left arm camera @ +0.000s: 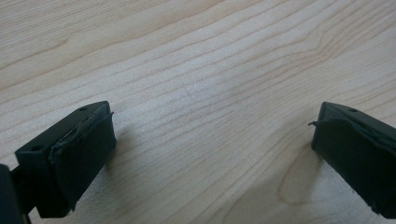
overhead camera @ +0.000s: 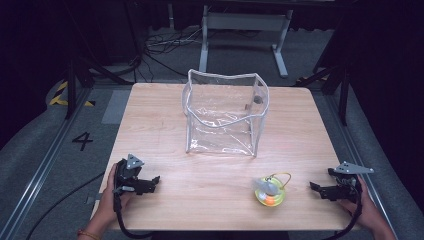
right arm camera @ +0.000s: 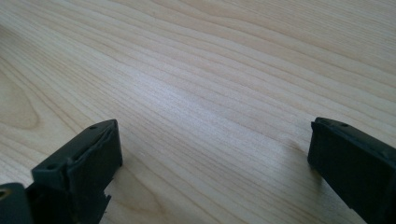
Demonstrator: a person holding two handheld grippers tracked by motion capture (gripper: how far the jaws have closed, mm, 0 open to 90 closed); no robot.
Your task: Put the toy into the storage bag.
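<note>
Both grippers rest low at the near edge of the table [overhead camera: 165,210], nothing held; the left gripper [overhead camera: 156,181] has its jaws spread wide over bare wood, and the right gripper [overhead camera: 314,186] likewise stands agape with only wood grain between its jaws. The work looks to be at its very start — a reach not yet begun. The small toy [overhead camera: 270,192], yellow and orange with a thin loop, lies just inward of the right gripper, near but apart; the clear bag [overhead camera: 226,112] stands upright, mouth open, well ahead of both. The next move probably calls for the right gripper to slide inward, straddle the toy and close — the left may need to steady the bag's floppy rim.
</note>
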